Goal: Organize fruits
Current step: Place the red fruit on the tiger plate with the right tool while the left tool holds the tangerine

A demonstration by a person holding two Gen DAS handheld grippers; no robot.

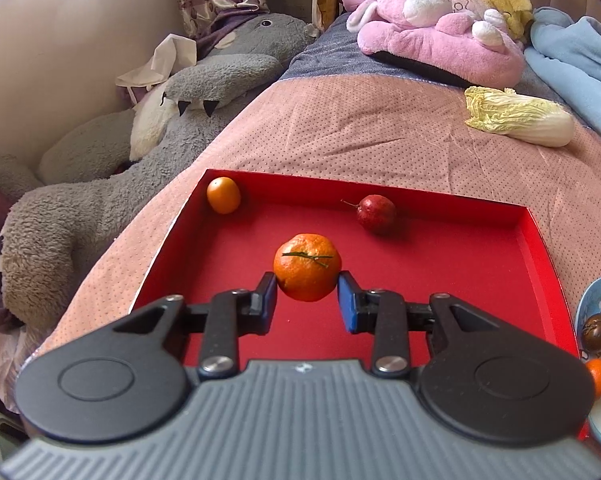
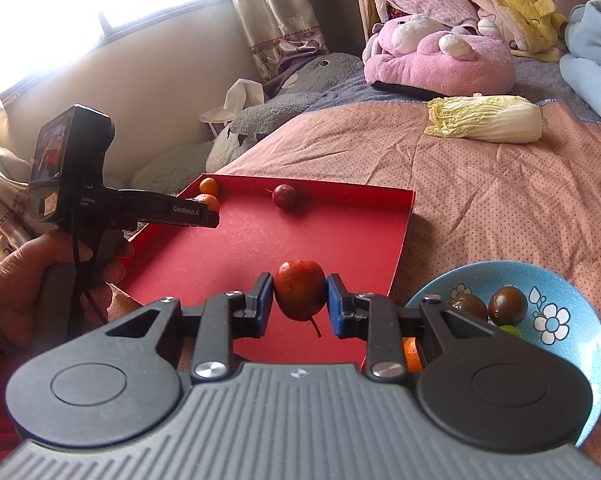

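Observation:
A red tray [image 1: 540,264] [image 2: 400,240] lies on the pink bedspread. My left gripper [image 1: 307,292] is shut on an orange mandarin [image 1: 307,267] and holds it above the tray's middle. In the tray lie a small orange fruit [image 1: 223,195] in the far left corner and a dark red fruit [image 1: 376,213] near the far wall. My right gripper [image 2: 299,300] is shut on a red fruit [image 2: 299,295], stem down, over the tray's near right part. The left gripper [image 2: 204,210] also shows in the right wrist view, with the mandarin [image 2: 208,200] mostly hidden.
A blue flowered bowl [image 2: 556,300] [image 1: 592,300] right of the tray holds several dark, green and orange fruits. A napa cabbage [image 1: 518,118] [image 2: 484,118] lies on the bed beyond. A grey plush [image 1: 140,160] lies left, a pink plush [image 1: 436,36] and blankets at the back.

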